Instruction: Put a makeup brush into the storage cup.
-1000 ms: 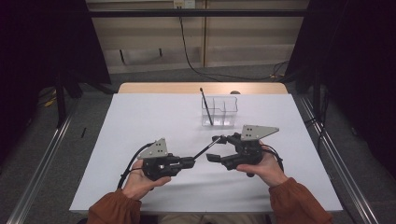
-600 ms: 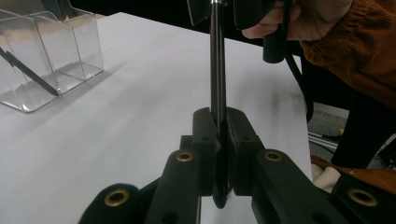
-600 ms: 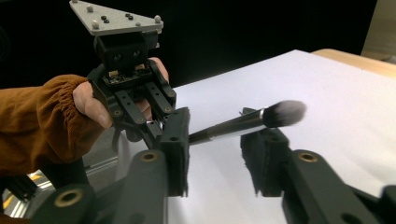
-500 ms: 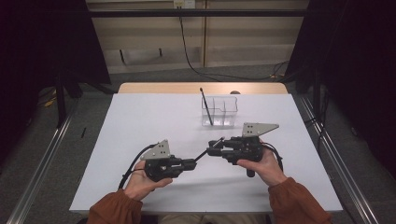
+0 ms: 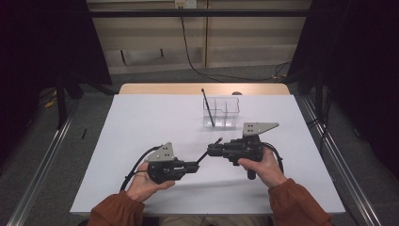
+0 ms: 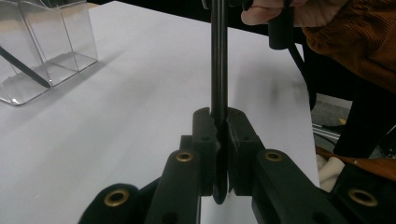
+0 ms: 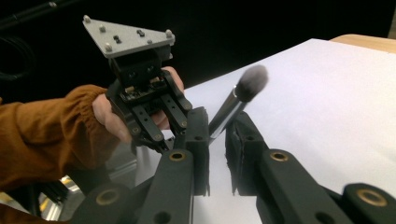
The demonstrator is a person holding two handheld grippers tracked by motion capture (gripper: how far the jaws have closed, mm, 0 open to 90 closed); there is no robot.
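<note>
Nearer than the clear box [image 5: 230, 106] and left of it: left gripper [image 5: 196, 165] pinched tight on the tail end of a makeup brush [image 5: 203, 157], holding it steady above the table [image 5: 141, 117]. Just right of that, right gripper [image 5: 210, 149], its jaws just now closing, pressed onto the handle below the bristles. Probably a handover, for carrying toward the box, where another brush [image 5: 207, 107] already leans.

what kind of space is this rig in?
Most likely a lab or studio recording bay, not a home: a white-covered table hemmed by black curtains, metal floor rails alongside, and a cable hanging from a wall outlet behind it.
</note>
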